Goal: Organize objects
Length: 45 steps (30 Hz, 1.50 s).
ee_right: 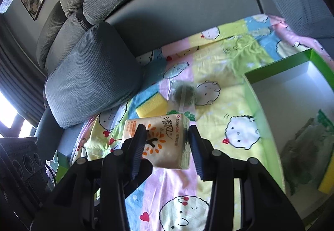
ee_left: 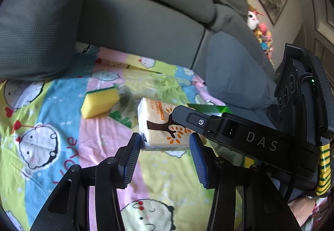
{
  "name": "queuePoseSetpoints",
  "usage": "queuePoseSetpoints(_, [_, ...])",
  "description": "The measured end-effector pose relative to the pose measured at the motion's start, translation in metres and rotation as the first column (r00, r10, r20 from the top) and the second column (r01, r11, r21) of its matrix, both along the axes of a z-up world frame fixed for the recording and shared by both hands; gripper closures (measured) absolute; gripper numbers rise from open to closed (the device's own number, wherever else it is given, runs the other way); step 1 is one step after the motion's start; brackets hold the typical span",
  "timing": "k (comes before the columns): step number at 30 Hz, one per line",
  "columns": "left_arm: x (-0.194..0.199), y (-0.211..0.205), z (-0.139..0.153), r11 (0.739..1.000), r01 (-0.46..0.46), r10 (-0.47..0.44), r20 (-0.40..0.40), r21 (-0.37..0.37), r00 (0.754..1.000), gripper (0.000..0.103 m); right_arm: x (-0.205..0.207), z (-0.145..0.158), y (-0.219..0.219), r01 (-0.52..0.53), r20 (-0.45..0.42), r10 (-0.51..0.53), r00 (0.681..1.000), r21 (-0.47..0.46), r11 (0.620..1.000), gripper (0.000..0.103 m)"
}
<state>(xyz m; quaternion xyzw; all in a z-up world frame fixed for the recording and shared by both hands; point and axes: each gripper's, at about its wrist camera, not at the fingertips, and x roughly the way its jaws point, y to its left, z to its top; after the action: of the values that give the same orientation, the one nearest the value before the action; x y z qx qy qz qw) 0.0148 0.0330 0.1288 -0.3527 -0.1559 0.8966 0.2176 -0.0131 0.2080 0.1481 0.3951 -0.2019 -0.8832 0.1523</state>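
Observation:
A tissue pack (ee_left: 160, 126) with an orange tree print lies on the cartoon sheet; it also shows in the right wrist view (ee_right: 165, 141). My left gripper (ee_left: 165, 143) is open, its blue pads either side of the pack's near end. My right gripper (ee_right: 167, 137) is open around the same pack, reaching in from the right in the left wrist view. A yellow sponge (ee_left: 99, 103) (ee_right: 151, 105) and a clear bag of greyish stuff (ee_left: 125, 99) (ee_right: 183, 95) lie just beyond the pack.
A green box (ee_right: 258, 109) with a white inside stands at the right; it holds a bagged item and a yellow sponge (ee_right: 327, 180). Grey sofa cushions (ee_left: 35, 28) ring the sheet (ee_left: 100, 139). Plush toys (ee_left: 256, 22) sit at the far right.

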Motion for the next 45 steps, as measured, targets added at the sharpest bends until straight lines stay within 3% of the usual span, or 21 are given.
queuePoseSetpoints(14, [-0.003,0.063,0.021,0.986,0.163,-0.162,-0.083,0.013,0.983,0.054,0.029,0.028,0.051,0.18,-0.112,-0.176,0.978,0.03,0.983,0.062])
queuePoseSetpoints(19, [-0.012,0.096,0.021,0.968,0.25,-0.248,-0.083,0.005,0.965,0.054,0.037,0.027,0.079,0.256,-0.122,-0.252,0.96,0.022,0.966,0.061])
queuePoseSetpoints(23, [-0.017,0.122,0.021,0.949,0.316,-0.314,-0.084,0.005,0.946,0.055,0.039,0.023,0.099,0.264,-0.123,-0.267,0.956,-0.036,0.964,0.062])
queuePoseSetpoints(27, [-0.023,0.142,0.01,0.94,0.338,-0.339,-0.034,-0.04,0.94,0.055,0.036,0.012,0.117,0.334,-0.088,-0.334,0.939,-0.018,0.943,0.062])
queuePoseSetpoints(30, [-0.022,0.136,0.007,0.949,0.298,-0.302,-0.024,-0.098,0.953,0.055,0.029,-0.002,0.127,0.344,-0.03,-0.346,0.938,-0.038,0.938,0.062])
queuePoseSetpoints(35, [-0.027,0.092,0.003,0.973,0.178,-0.179,0.008,-0.147,0.984,0.055,0.022,-0.011,0.125,0.323,0.01,-0.323,0.946,-0.067,0.944,0.061])
queuePoseSetpoints(37, [-0.03,0.069,-0.005,0.982,0.123,-0.118,0.04,-0.141,0.992,0.055,0.016,-0.012,0.115,0.279,0.017,-0.279,0.96,-0.095,0.955,0.056])
queuePoseSetpoints(38, [-0.033,0.058,-0.013,0.986,0.094,-0.086,0.066,-0.134,0.994,0.055,0.012,-0.012,0.107,0.253,0.02,-0.252,0.967,-0.107,0.962,0.048])
queuePoseSetpoints(39, [-0.036,0.049,-0.02,0.989,0.071,-0.06,0.089,-0.126,0.994,0.055,0.008,-0.013,0.101,0.234,0.022,-0.233,0.972,-0.113,0.966,0.04])
queuePoseSetpoints(40, [-0.039,0.04,-0.028,0.992,0.049,-0.036,0.113,-0.115,0.993,0.055,0.004,-0.014,0.095,0.215,0.023,-0.214,0.977,-0.117,0.969,0.038])
queuePoseSetpoints(45, [-0.059,0.019,-0.07,0.986,-0.019,0.058,0.24,-0.164,0.969,0.053,-0.023,-0.03,0.059,0.12,0.068,-0.112,0.991,-0.127,0.985,0.038])
